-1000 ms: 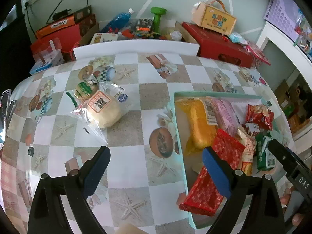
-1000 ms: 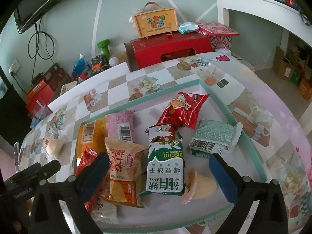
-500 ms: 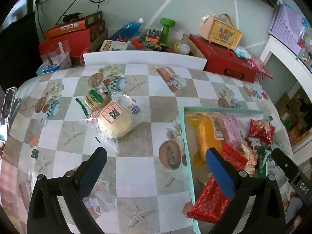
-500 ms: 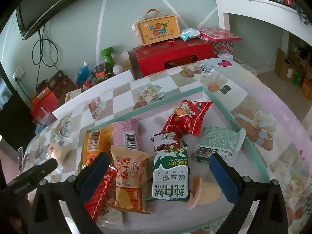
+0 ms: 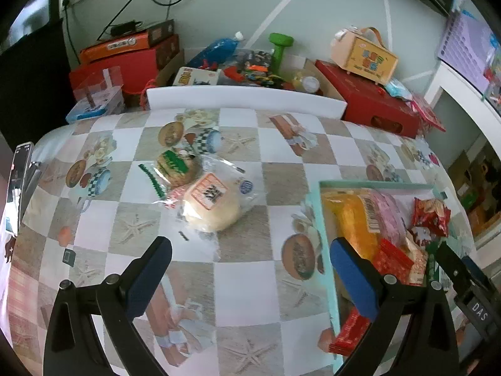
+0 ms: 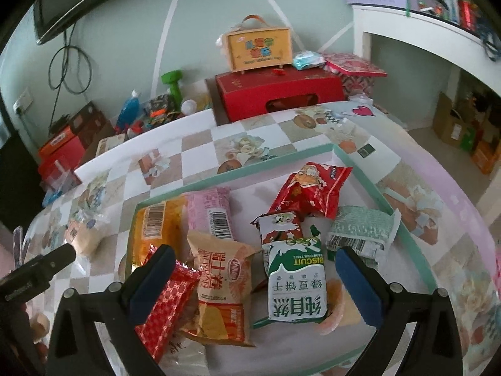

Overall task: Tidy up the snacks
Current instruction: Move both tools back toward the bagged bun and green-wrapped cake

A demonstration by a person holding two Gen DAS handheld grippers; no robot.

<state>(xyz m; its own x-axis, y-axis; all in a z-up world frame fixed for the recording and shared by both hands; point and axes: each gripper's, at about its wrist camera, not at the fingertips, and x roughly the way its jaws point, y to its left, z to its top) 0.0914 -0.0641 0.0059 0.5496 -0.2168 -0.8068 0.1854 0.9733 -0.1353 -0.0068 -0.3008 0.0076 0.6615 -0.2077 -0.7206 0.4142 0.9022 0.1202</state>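
A: Tray (image 6: 404, 225) was mostly loaded: orange packet (image 6: 156, 228), pink packet (image 6: 213, 216), red snack bag (image 6: 310, 188), green biscuit pack (image 6: 296, 282), pale green wafer pack (image 6: 360, 230), tan Dali Yuan roll bag (image 6: 219, 285) and red foil packet (image 6: 166, 300) all lay inside it.

B: And what was left out?

A: Two things, by my reading. The bun in clear wrap (image 5: 209, 206) sat on the checked tablecloth (image 5: 244, 291), at about eleven o'clock from the left gripper (image 5: 247, 266), with the green-labelled pastry bag (image 5: 175, 166) touching its far side. Both lay well apart from the tray, at its nine o'clock.

B: The grippers?

A: Left one had its fingers spread wide, holding nothing, above the cloth just short of the bun. The right gripper (image 6: 250, 275) was also wide and empty, poised over the tray's near end.

B: So nearly done?

A: Probably; those two bags looked like the remaining work.
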